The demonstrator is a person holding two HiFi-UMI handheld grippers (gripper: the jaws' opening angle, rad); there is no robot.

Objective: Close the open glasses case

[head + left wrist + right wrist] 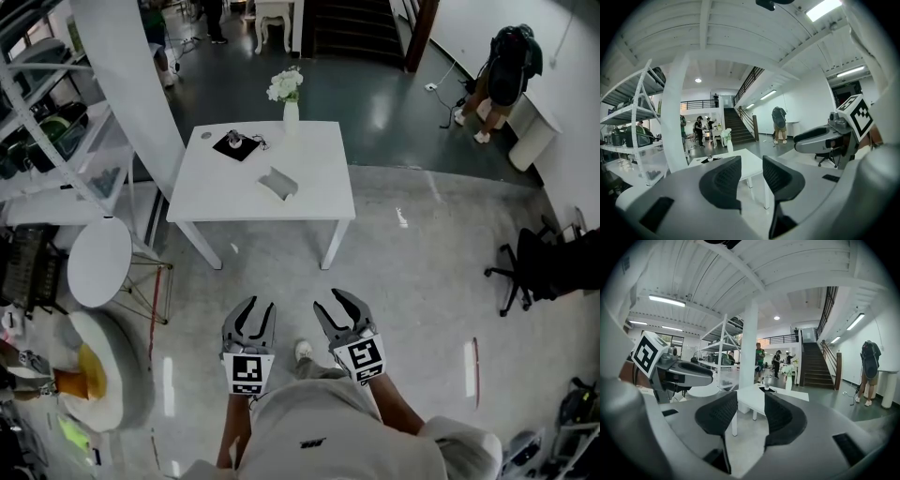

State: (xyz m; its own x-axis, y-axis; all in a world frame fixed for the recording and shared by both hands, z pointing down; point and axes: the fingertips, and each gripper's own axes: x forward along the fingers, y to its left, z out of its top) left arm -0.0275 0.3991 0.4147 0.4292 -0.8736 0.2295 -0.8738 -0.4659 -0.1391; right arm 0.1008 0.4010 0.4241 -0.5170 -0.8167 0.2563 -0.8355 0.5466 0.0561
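Fingers of the left gripper (257,306) are spread apart and empty, held above the floor. Well ahead, the open glasses case (277,184) lies on a white table (211,204), nearer than a flower vase (291,114). Beside the left one, the right gripper (330,300) is likewise spread and empty.

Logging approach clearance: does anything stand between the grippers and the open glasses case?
Nothing visible does. The left gripper and right gripper, both open, hang over the floor short of the table; the glasses case lies towards its near edge, with the vase and black mat beyond it.
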